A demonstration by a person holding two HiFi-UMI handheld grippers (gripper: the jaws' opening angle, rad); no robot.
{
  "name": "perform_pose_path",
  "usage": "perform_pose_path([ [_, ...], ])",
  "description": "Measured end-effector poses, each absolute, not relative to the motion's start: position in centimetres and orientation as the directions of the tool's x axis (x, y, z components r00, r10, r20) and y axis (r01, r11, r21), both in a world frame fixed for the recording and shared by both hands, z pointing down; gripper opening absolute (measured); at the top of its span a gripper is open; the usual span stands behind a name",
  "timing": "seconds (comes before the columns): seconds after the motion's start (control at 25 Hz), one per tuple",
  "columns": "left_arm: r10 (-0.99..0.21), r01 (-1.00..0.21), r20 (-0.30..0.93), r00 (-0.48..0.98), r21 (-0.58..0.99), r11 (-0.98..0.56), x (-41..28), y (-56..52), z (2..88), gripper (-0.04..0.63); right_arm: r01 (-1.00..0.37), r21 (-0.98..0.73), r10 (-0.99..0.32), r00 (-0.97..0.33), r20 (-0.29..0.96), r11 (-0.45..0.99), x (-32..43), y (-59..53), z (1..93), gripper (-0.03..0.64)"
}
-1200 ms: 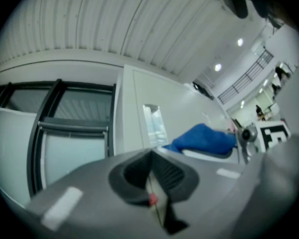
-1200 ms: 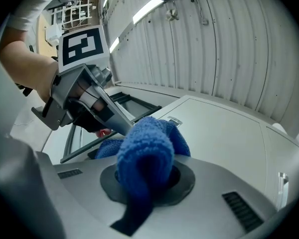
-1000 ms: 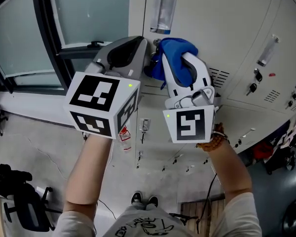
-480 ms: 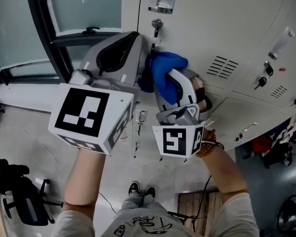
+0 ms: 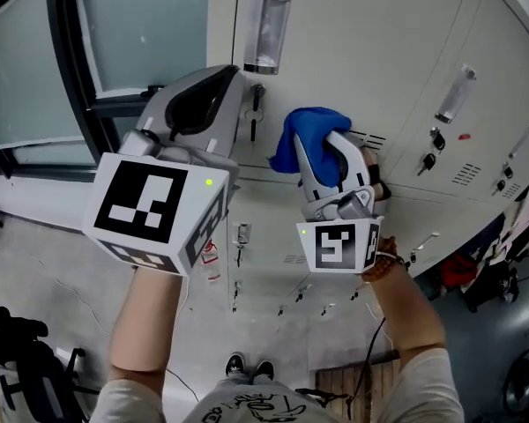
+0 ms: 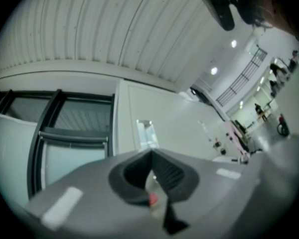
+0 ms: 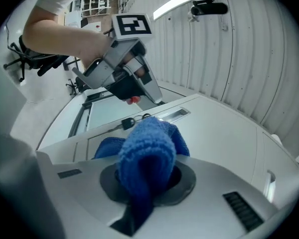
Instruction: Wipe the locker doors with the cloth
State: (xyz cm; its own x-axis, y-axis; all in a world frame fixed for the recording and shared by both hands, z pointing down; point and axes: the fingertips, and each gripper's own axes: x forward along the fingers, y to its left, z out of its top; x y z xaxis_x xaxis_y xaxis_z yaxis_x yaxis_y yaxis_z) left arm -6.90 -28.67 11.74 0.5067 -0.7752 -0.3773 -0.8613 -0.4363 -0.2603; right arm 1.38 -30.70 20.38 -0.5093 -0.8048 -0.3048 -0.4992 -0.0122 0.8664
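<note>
**Desk:** What was shown at the lockers?

**Caption writer:** A blue cloth (image 7: pixel 149 143) was seen clamped in a bunch in the jaws of the right hand-held gripper (image 7: pixel 147 185). That gripper was held up at a pale locker door (image 5: pixel 361 51). Whether the cloth was pressed to the metal or held just off it could not be told. The left hand-held gripper (image 6: pixel 151 158) was held beside it, its jaws drawn together on nothing.

**Desk:** What could have gone wrong from there?

**Caption writer:** A key (image 5: pixel 255 113) was seen hanging in the lock, just left of the cloth. It was judged that loose folds could be caught on it in a sideways stroke. The cloth could then be dragged out of the jaws, or the key bent. Only a fold appeared to be gripped, so the cloth could also be worked loose by friction under hard rubbing.

**Desk:** And the door itself?

**Caption writer:** Vent slots (image 5: pixel 368 137) were seen near the cloth's right side, where fibres could be snagged. If the bunch were pushed back between the jaws, the paint could be scraped by the gripper's hard shell. The closed left hand-held gripper was held near the key and could be knocked against it.
</note>
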Motion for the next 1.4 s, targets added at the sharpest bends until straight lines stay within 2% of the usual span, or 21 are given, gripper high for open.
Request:
perform_pose_path([
  [0.28,-0.721,-0.842,-0.436,0.538,-0.313,-0.439,-5.8,-26.7,5.7,0.003,-0.560,0.828,-0.765,-0.517,-0.383,-0.035,1.8,-30.5,9.7,0.032],
  [0.56,-0.648,-0.811,-0.489,0.584,-0.385,-0.440,-4.0,-23.8,0.0,0.003,-0.546,0.835,-0.740,-0.531,-0.414,-0.075,1.2,-30.2,0.6,0.032],
  [0.76,-0.641,-0.812,-0.502,0.581,-0.408,-0.417,-3.5,-23.5,-2.7,0.003,-0.556,0.822,-0.724,-0.515,-0.458,-0.125,1.0,-30.2,-4.1,0.032],
  [1.12,-0.624,-0.796,-0.495,0.605,-0.413,-0.444,-1.4,-24.0,-3.5,0.003,-0.617,0.771,-0.705,-0.476,-0.526,-0.159,3.0,-29.9,-9.4,0.032],
  [1.4,-0.646,-0.784,-0.448,0.618,-0.410,-0.466,0.0,-25.3,-1.1,0.003,-0.674,0.719,-0.684,-0.444,-0.578,-0.170,5.4,-29.5,-7.6,0.032],
])
